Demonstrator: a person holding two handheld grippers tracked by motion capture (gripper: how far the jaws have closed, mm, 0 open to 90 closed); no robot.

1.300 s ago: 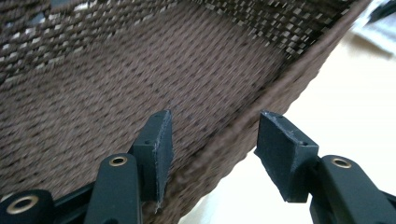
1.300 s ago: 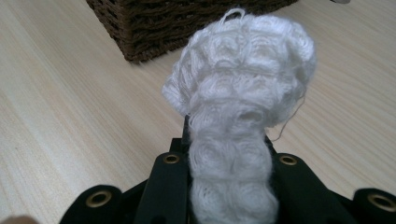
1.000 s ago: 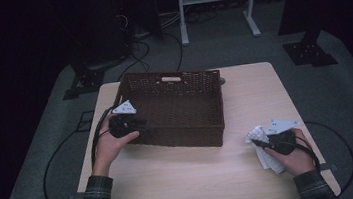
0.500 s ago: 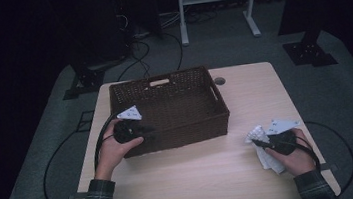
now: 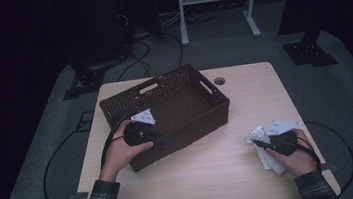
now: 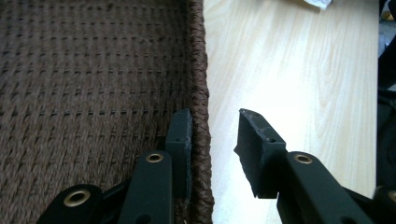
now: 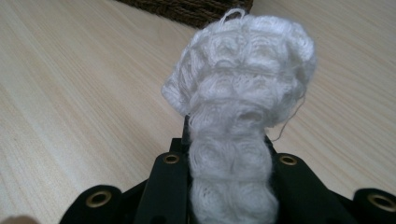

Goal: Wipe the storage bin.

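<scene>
Basket [image 5: 175, 104], the dark brown woven rectangular one, sits angled on my pale wood worktop [image 5: 253, 171]; my left gripper [image 6: 212, 140] straddles its near wall, jaws just been closing, outer one still off the weave. My right gripper [image 7: 229, 154] is clenched on a white knitted cloth [image 7: 243, 93] near the worktop's right edge.

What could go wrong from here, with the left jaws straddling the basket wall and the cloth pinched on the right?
1. The left gripper has been closing its jaws on the basket wall, but the outer jaw is apart from the weave; a pull now could slip off.
2. The basket sits skewed on the table; dragging it by one wall may swing it further.
3. The cloth is bunched in the right gripper, with the rest trailing; it may snag on the basket rim.
</scene>
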